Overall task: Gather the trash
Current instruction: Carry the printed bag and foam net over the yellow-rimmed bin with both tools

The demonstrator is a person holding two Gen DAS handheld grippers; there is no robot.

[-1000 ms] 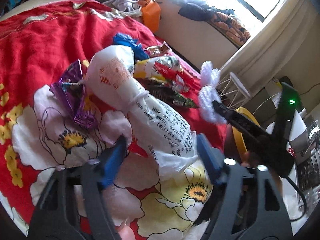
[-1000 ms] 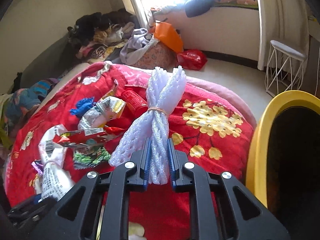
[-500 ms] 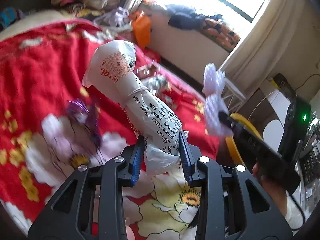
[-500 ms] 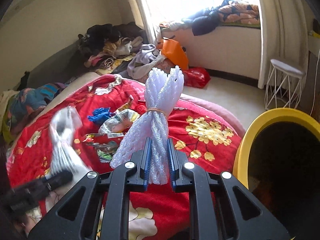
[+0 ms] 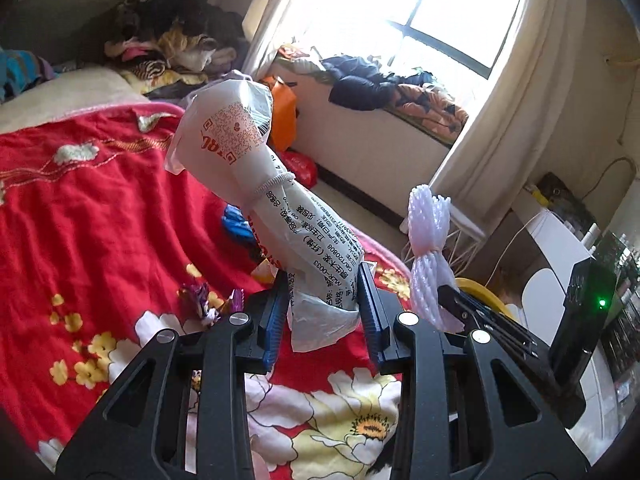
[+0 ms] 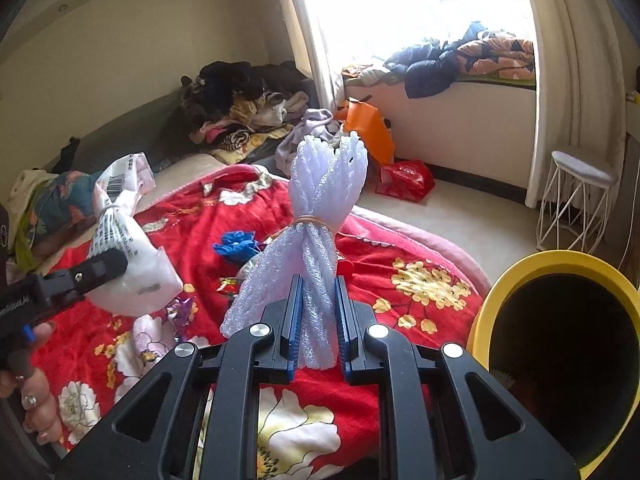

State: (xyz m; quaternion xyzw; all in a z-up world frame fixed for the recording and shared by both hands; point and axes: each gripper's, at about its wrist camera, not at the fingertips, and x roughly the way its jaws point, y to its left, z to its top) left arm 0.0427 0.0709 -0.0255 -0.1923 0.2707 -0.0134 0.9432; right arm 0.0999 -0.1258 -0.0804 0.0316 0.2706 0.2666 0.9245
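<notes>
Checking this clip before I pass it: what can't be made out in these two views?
- Yellow bin: inside is dark, contents unreadable; right wrist view.
- White plastic bag: contents hidden by its opaque film, both views.
- Wrappers on the red blanket: partly hidden behind the foam net bundle.

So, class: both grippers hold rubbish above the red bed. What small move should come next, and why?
Probably swing the right gripper, shut on the white foam-net bundle, over the open yellow bin just to its right; the left gripper with its white printed plastic bag is farther away.
</notes>
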